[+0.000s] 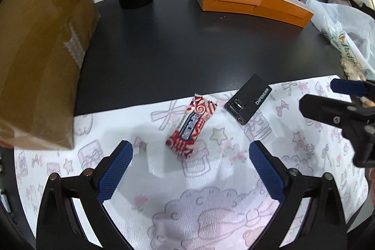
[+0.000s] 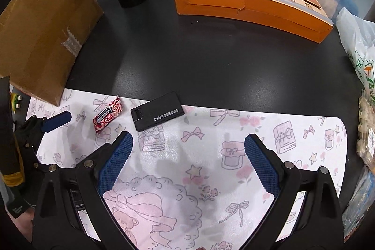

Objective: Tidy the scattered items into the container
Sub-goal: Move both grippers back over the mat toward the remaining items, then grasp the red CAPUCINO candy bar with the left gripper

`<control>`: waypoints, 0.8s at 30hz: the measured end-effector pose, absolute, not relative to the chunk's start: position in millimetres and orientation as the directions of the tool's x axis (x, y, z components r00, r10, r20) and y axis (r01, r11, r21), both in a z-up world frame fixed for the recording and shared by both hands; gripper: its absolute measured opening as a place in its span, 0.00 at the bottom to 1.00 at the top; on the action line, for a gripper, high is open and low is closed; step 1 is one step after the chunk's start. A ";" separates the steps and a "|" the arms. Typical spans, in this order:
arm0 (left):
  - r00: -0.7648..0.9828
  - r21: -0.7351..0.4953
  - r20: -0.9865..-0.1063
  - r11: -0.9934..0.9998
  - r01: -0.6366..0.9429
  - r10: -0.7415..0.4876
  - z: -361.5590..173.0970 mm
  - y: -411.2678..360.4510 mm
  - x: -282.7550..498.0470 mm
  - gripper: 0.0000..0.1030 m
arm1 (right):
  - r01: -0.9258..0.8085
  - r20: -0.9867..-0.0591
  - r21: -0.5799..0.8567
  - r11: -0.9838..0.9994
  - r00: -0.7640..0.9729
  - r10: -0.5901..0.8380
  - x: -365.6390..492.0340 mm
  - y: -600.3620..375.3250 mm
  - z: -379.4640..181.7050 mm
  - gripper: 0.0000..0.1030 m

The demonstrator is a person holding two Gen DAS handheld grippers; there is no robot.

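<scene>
Fingers of the left gripper (image 1: 191,162) stand wide apart and hold nothing, with the candy bar (image 1: 191,127) lying on the patterned cloth (image 1: 211,203) just ahead of the gap and a little nearer the left finger. Its long axis runs slantwise to the fingers' line, top end leaning toward the right finger. The right gripper (image 2: 188,156) is likewise spread and empty; the black device (image 2: 157,114) lies ahead of its left finger, partly on the cloth and partly on the dark worktop (image 2: 211,57). The likely container is the brown cardboard box (image 1: 39,50), standing well off beyond the left finger, though its opening is not visible from either camera. To pick the bar up cleanly, I would judge it best to turn the left gripper so the pads meet the bar's long sides squarely, bring it forward until the wrapper sits mid-pad, then close gently, since a foil wrapper may slip or crumple. The cloth is soft, so lowering too far could pinch fabric along with the bar.
</scene>
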State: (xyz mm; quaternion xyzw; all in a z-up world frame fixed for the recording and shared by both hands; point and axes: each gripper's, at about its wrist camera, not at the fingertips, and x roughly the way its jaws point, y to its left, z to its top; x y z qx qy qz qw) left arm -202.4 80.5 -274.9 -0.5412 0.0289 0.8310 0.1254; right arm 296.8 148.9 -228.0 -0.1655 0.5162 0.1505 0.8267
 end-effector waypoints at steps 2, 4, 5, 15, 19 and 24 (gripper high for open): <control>-0.380 -0.078 -0.909 -0.967 -0.245 0.169 -279.9 83.4 -206.2 0.85 | -0.417 -0.904 -0.120 0.901 0.421 0.075 299.3 148.2 -228.0 0.95; -0.371 -0.066 -0.915 -0.967 -0.246 0.157 -285.3 85.2 -209.9 0.78 | -0.418 -0.905 -0.123 0.900 0.420 0.072 301.9 149.3 -229.5 0.95; -0.366 -0.060 -0.918 -0.966 -0.252 0.153 -288.0 86.6 -211.2 0.75 | -0.419 -0.906 -0.123 0.900 0.418 0.071 303.3 150.0 -230.3 0.95; -0.405 -0.009 -0.907 -0.968 -0.250 0.112 -286.9 85.3 -214.4 0.25 | -0.452 -0.913 -0.151 0.879 0.405 0.051 308.0 167.1 -252.2 0.95; -0.394 -0.058 -0.907 -0.970 -0.236 0.150 -286.9 74.7 -216.0 0.18 | -0.466 -0.915 -0.159 0.870 0.400 0.047 308.6 175.6 -261.7 0.95; -0.378 -0.084 -0.914 -0.979 -0.187 0.150 -286.8 59.1 -217.9 0.18 | -0.490 -0.917 -0.184 0.852 0.397 0.030 309.9 188.6 -276.6 0.95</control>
